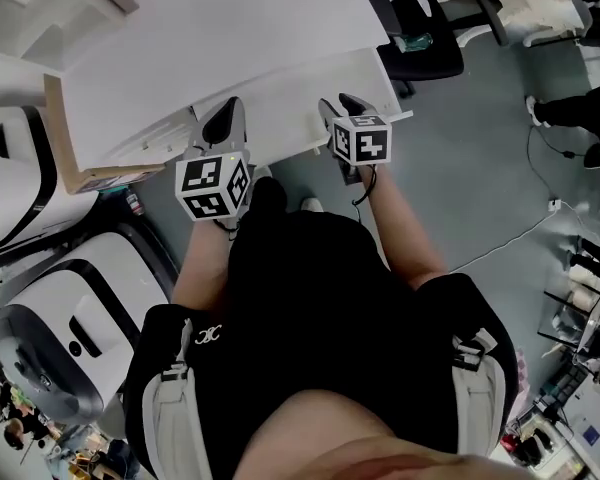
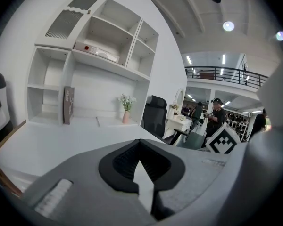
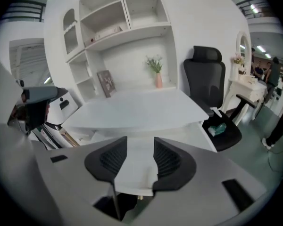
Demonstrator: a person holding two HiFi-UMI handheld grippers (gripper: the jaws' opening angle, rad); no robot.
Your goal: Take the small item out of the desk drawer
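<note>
Facing white desk [image 1: 230, 58] | left gripper [image 2: 140, 145] closed, empty | right gripper [image 3: 140, 149] spread wide, empty | office chair [image 3: 205, 79] beside desk

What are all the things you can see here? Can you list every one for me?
desk: one, white, in front of the person
shelf unit: one, white, at the back of the desk
book: one, dark, standing in the shelf unit
vase: one, pink, holding small flowers, on the desk
office chair: one, black, right of the desk
teal thing: one, on the chair seat; too small to name
machines: two, white and black, on the floor at the head view's left
cable: one, pale, on the grey floor
left hand-held gripper: one, grey, jaws together, empty
right hand-held gripper: one, grey, jaws apart, empty
</note>
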